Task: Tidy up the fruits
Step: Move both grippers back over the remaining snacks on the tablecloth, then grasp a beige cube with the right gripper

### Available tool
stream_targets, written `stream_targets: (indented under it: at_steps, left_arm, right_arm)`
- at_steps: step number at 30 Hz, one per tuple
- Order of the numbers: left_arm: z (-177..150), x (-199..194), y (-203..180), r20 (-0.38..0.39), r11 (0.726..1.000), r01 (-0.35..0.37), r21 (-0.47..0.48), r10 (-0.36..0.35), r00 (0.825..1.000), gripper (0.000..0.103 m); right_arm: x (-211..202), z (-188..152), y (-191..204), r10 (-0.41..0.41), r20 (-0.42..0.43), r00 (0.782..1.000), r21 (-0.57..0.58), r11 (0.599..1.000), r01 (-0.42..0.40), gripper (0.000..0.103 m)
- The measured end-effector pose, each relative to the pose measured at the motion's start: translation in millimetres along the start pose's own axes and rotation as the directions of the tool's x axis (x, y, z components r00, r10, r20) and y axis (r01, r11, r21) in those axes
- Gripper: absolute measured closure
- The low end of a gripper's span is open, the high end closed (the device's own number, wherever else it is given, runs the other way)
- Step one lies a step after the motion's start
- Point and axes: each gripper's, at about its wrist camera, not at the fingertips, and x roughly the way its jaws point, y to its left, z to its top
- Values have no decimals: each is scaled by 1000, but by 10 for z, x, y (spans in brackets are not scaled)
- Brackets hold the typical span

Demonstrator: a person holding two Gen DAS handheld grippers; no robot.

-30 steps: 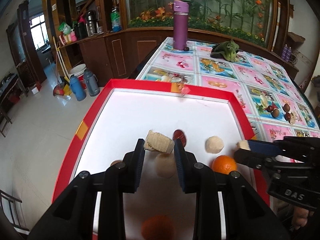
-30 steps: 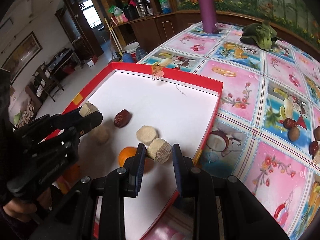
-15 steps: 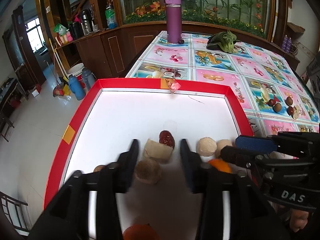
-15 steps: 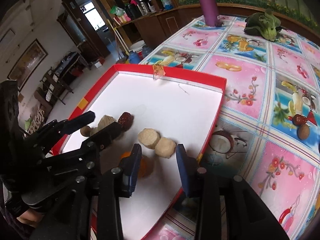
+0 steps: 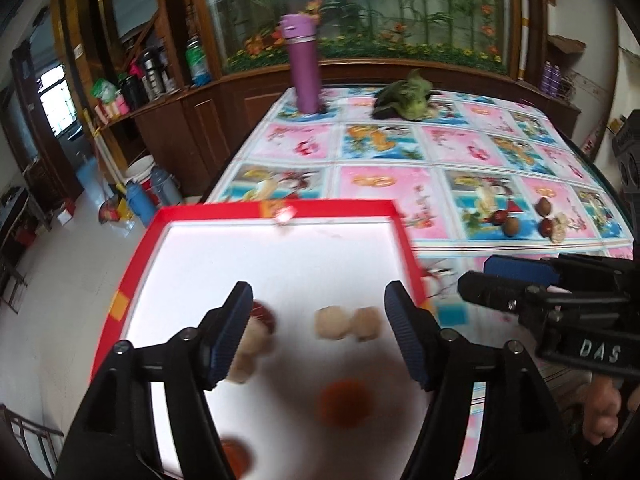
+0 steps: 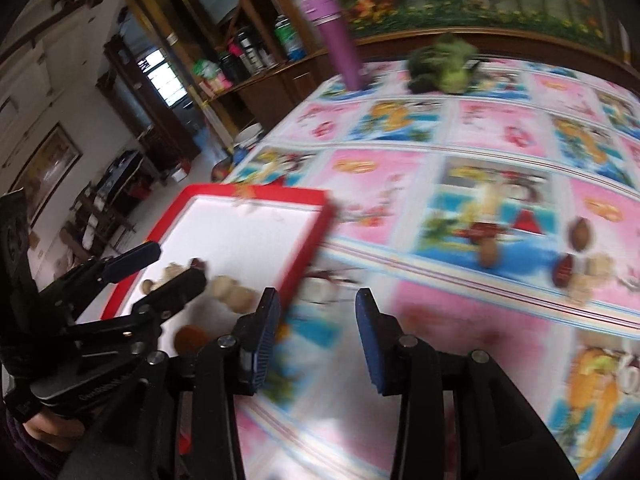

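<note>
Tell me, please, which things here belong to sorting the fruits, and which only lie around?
Belong: red tray; pale pieces and orange inside it; loose fruits on the tablecloth.

Lying about: purple bottle; green vegetable.

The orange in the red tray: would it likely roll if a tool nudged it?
Probably yes: the orange looks round, lying loose on the smooth white floor of the tray. It would likely roll until the raised red rim or the two pale pieces beyond it stopped it. Blur hides its skin, so slipperiness is unclear.
</note>
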Motion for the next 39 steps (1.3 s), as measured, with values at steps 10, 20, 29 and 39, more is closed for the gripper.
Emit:
stream_targets:
  at_steps: [10, 20, 29, 39]
  left_arm:
    - [149, 79, -923, -46, 976, 173, 136, -168, 985, 33]
    - [232, 277, -1676, -138, 929, 309, 201, -286, 948, 33]
    - [237, 480, -1964, -209, 914, 359, 188, -320, 924, 33]
    - [362, 655, -2298, -239, 903, 391, 180, -346, 907, 33]
  right_arm:
    - [-536, -50, -1155, -205, 41, 978, 144, 970, 197, 64]
    - [-315, 151, -1591, -262, 2, 965, 189, 948, 257, 64]
    - [-301, 159, -1718, -178, 2, 984, 193, 966, 174, 77]
    - [-628, 118, -2124, -170, 28, 985, 356, 922, 149, 77]
